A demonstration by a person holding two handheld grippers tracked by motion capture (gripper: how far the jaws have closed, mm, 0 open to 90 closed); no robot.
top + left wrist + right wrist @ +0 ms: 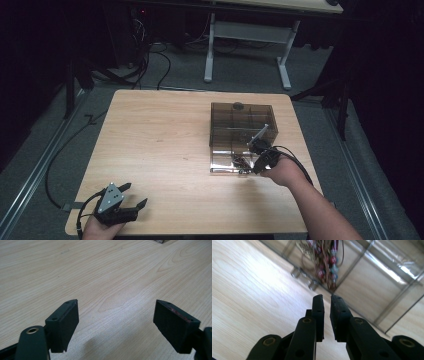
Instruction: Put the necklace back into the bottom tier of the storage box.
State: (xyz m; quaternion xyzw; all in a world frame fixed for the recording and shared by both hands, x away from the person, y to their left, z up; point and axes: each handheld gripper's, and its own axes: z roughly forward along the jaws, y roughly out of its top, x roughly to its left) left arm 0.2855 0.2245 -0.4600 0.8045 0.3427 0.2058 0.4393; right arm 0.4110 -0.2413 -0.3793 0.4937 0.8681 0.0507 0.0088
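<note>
A: High view: the right tongs [248, 162] hover at the near edge of a clear box [242, 131] toward the worktop's [165, 140] right edge. What are they after?

B: Likely the beads [241, 161], a tangled strand lying in the box's near, lower section. The right gripper view shows the beads [325, 258] in red and teal just ahead of the tongs [327, 300], inside the clear wall.

A: Are the tongs holding them?

B: No. The jaws stand nearly together with only a thin slit between them and nothing in it; the strand hangs beyond the tips. Judging by the angle, the person is lining up along the box's dividers [384, 305] so the tips can slip into that one compartment.

A: And the left tongs [131, 196]?

B: Parked near the worktop's near left corner, jaws spread wide over bare wood, as the left gripper view confirms [115, 325]. They look held back to keep out of the way, yet ready to steady the box if it slides.

A: Why might it slide?

B: The box seems light and stands free on smooth wood, and a tangled strand may snag on a divider when pulled. That is a guess from how things lie.

A: The lid?

B: A dark panel stands upright at the box's far side; whether it is a hinged lid, I cannot tell.
</note>
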